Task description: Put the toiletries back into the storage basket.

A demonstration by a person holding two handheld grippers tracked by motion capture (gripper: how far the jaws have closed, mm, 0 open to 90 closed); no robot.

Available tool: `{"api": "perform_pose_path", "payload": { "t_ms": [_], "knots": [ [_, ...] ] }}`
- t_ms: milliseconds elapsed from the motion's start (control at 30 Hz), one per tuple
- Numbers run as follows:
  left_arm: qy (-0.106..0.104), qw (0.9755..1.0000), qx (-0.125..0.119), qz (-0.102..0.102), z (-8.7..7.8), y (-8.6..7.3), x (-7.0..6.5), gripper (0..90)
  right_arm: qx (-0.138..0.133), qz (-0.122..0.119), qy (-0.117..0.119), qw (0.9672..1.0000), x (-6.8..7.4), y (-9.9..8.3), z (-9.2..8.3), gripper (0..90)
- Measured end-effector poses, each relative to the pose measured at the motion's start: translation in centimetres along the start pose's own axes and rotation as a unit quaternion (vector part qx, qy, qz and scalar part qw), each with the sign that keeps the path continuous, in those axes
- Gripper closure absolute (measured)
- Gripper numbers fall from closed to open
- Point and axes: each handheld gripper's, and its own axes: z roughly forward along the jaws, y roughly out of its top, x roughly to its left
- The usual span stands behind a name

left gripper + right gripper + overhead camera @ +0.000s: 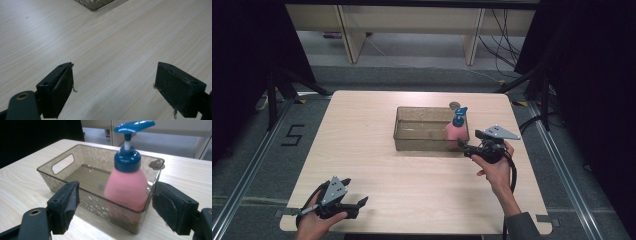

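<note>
A clear brownish plastic bin [412,127] [60,163] stands in the middle of the light wooden table. A pink soap bottle [455,132] [126,187] with a blue pump head stands upright inside the bin's right end. My right gripper [463,148] [116,195] is open just outside the bin's front right corner, jaws level and pointing at the bottle, nothing between the pads. My left gripper [354,191] [113,75] rests open near the table's front left edge over bare wood, far from the bin [93,3].
A small dark round object [454,105] lies on the table just behind the bin. The table [362,150] has wide bare wood to the left and in front of the bin. Dark stands and cables flank the table on the floor.
</note>
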Motion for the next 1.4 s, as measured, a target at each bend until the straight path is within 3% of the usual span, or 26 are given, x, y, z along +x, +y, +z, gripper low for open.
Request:
{"api": "perform_pose_path", "payload": {
  "t_ms": [33, 100, 167, 267, 300, 367, 400, 567, 600, 667, 700, 767, 800, 967, 1000, 1067, 1200, 1267, 1300, 1333, 1400],
  "knots": [
    [0.003, 1.0, -0.002, 0.0, 0.0, 0.0, 0.0, 14.9, 0.006, 0.015, 0.007, 0.9998, 0.1, -0.1, 0.0, 22.8],
    [0.004, 1.0, 0.0, 0.001, -0.1, 0.0, 0.1, 14.9, 0.011, 0.019, 0.003, 0.9998, 0.1, -0.3, -0.1, 22.9],
    [0.003, 0.9999, -0.012, -0.01, 0.1, -0.1, 0.0, 14.8, 0.005, 0.011, 0.004, 0.9999, 0.0, -0.5, -0.2, 22.9],
    [0.001, 1.0, 0.003, 0.001, 0.1, 0.0, -0.1, 14.9, 0.009, 0.016, 0.004, 0.9998, 0.4, -0.6, -0.4, 22.9],
    [-0.003, 0.9999, -0.004, -0.011, 0.3, 0.0, -0.3, 14.9, 0.004, 0.009, 0.004, 0.9999, 0.4, -0.7, -0.5, 22.9],
    [-0.004, 0.9999, -0.003, -0.013, 0.2, 0.0, -0.4, 14.9, -0.002, -0.003, 0.004, 1.0, 0.5, -0.8, -0.6, 22.9],
    [0.0, 0.9999, -0.002, -0.013, 0.1, 0.0, -0.3, 14.9, 0.007, 0.018, 0.011, 0.9998, 0.9, -0.8, -0.8, 22.9],
    [0.002, 0.9998, -0.013, -0.016, 0.2, 0.0, -0.2, 14.8, 0.006, -0.007, 0.016, 0.9998, 1.2, -1.1, -1.1, 22.7],
    [0.002, 0.9999, -0.006, -0.014, 0.2, 0.0, -0.2, 14.8, 0.001, 0.008, 0.02, 0.9998, 1.5, -1.2, -1.1, 22.8],
    [0.002, 0.9999, -0.004, -0.012, 0.2, 0.0, -0.3, 14.9, 0.01, 0.004, 0.026, 0.9996, 1.7, -1.3, -1.2, 22.8],
    [0.002, 1.0, 0.006, 0.0, 0.1, 0.0, -0.1, 14.9, 0.004, 0.003, 0.028, 0.9996, 1.8, -1.3, -1.0, 22.8],
    [0.003, 1.0, 0.001, -0.006, 0.2, 0.0, -0.2, 14.9, 0.01, 0.008, 0.034, 0.9993, 1.9, -1.3, -1.1, 22.8],
    [0.002, 0.9999, -0.004, -0.009, 0.2, 0.0, -0.2, 14.9, 0.004, -0.019, 0.025, 0.9995, 1.6, -1.3, -1.1, 22.8],
    [0.002, 0.9999, -0.006, -0.009, 0.1, 0.0, -0.3, 14.9, 0.004, -0.006, 0.035, 0.9994, 2.0, -1.4, -1.1, 22.8],
    [0.003, 1.0, 0.002, 0.003, 0.0, 0.0, -0.2, 14.8, 0.004, -0.007, 0.035, 0.9994, 2.0, -1.5, -1.1, 22.7],
    [0.003, 0.9999, -0.006, -0.008, 0.1, -0.1, -0.3, 14.9, 0.003, -0.013, 0.033, 0.9994, 1.9, -1.5, -1.1, 22.7],
    [0.0, 0.9999, -0.007, -0.009, 0.2, -0.1, -0.4, 14.9, 0.0, -0.024, 0.028, 0.9993, 1.9, -1.7, -1.2, 22.6],
    [0.002, 1.0, -0.004, 0.001, 0.1, 0.0, -0.3, 14.9, 0.011, 0.001, 0.036, 0.9993, 2.3, -1.8, -1.4, 22.6],
    [0.001, 1.0, -0.003, 0.0, 0.1, 0.0, -0.3, 14.9, 0.001, -0.017, 0.029, 0.9994, 2.2, -1.8, -1.4, 22.6],
    [0.003, 1.0, -0.005, -0.002, 0.1, 0.0, -0.4, 14.9, 0.011, 0.002, 0.034, 0.9994, 2.5, -2.0, -1.6, 22.6],
    [0.0, 1.0, -0.006, -0.008, 0.1, -0.1, -0.4, 14.9, 0.006, -0.011, 0.035, 0.9993, 2.4, -2.0, -1.5, 22.6]
  ]
}}
